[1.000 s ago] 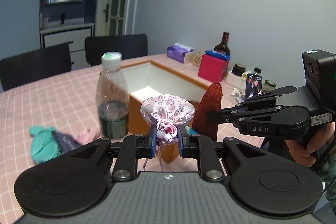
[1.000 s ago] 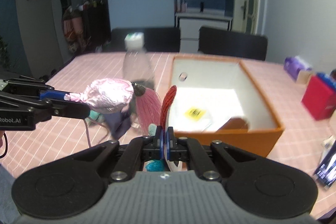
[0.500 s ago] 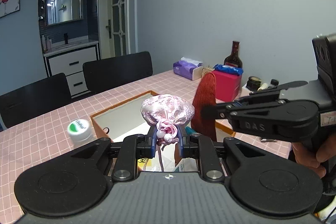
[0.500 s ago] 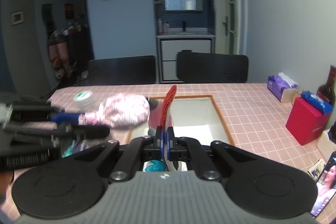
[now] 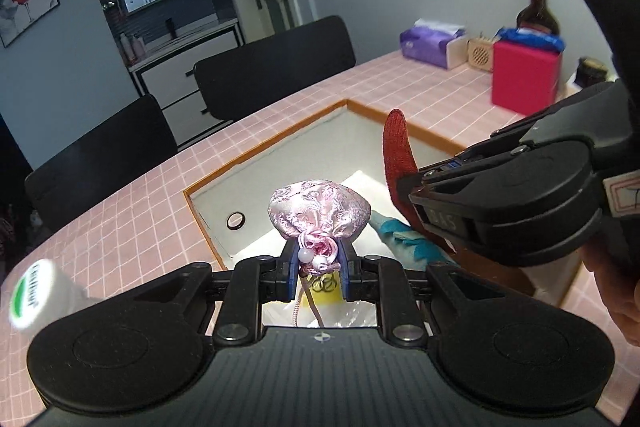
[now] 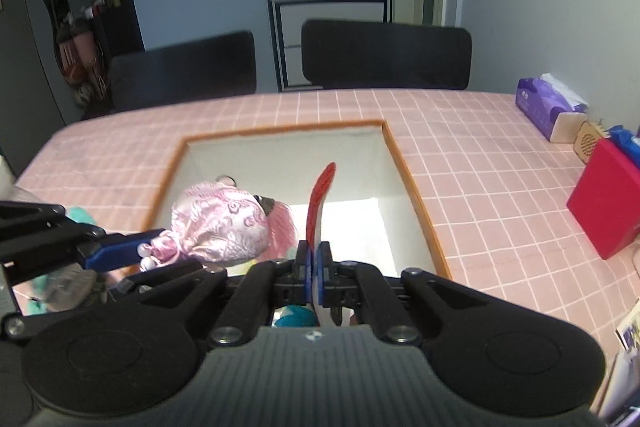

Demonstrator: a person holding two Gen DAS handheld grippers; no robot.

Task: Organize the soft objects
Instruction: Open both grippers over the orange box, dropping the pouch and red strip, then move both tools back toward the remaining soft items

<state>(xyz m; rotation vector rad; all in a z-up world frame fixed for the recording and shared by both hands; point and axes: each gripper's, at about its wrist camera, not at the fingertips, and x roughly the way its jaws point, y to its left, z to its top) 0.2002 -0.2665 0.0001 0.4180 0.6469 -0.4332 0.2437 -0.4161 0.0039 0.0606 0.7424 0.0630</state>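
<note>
Left wrist view: mounted just behind the left gripper (image 5: pixel 319 269), looking forward along its jaws and tilted down, close above the orange-rimmed box (image 5: pixel 362 105) on the pink checked bench (image 5: pixel 120 227). Faces the far bench edge, black chairs (image 5: pixel 276 63) and grey wall beyond; frame rolled somewhat, so bench lines slant. Right gripper (image 5: pixel 416 183) fills the right side, seen side-on and very near.

Right wrist view: placed likewise behind the right gripper (image 6: pixel 315 263), angled down over the same box (image 6: pixel 404 171), squarer to the chairs (image 6: pixel 384 53). Left gripper (image 6: pixel 144 255) enters from the left edge.

Shared by both: box interior, bench top, two chairs, purple tissue pack (image 5: pixel 430 45) (image 6: pixel 548 107), red box (image 5: pixel 524 81) (image 6: pixel 608 203).
</note>
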